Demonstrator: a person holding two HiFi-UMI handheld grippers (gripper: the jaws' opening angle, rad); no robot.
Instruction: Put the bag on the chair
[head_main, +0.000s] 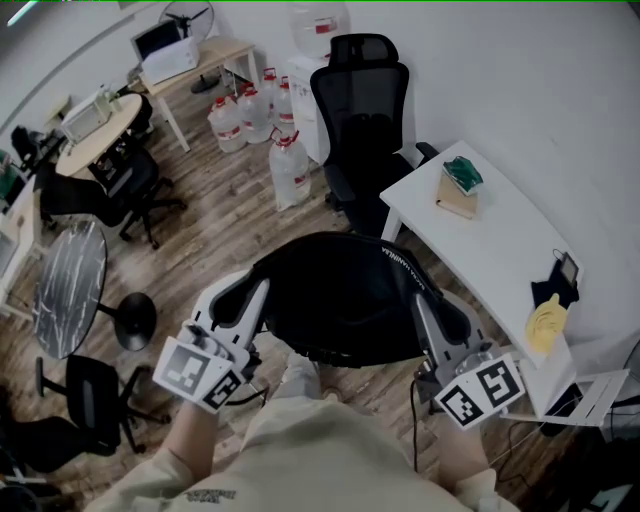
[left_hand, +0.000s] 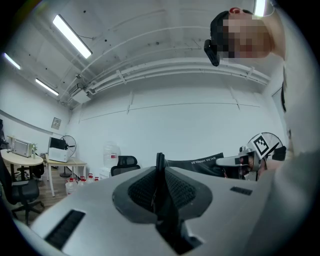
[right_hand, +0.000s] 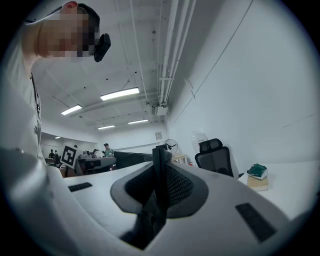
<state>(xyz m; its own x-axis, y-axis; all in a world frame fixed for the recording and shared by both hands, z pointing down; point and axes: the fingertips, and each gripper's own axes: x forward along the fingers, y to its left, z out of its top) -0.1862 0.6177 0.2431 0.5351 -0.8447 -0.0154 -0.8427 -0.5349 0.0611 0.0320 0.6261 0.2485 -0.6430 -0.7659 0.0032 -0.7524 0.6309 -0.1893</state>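
Note:
A black bag (head_main: 340, 295) hangs stretched between my two grippers, in front of the person's body. My left gripper (head_main: 258, 290) is shut on the bag's left edge, and a thin black fold (left_hand: 160, 165) shows between its pads. My right gripper (head_main: 420, 308) is shut on the right edge, where a black strip (right_hand: 161, 162) is pinched. The black office chair (head_main: 365, 110) stands beyond the bag by the white wall, with its seat hidden in dark shadow. That chair (right_hand: 216, 159) also appears in the right gripper view, to the right of the jaws.
A white desk (head_main: 500, 250) stands to the right, with a book and a green object (head_main: 458, 185) on it. Several water bottles (head_main: 262, 125) cluster left of the chair. A round marble table (head_main: 70, 285) and other black chairs (head_main: 135, 195) stand at the left.

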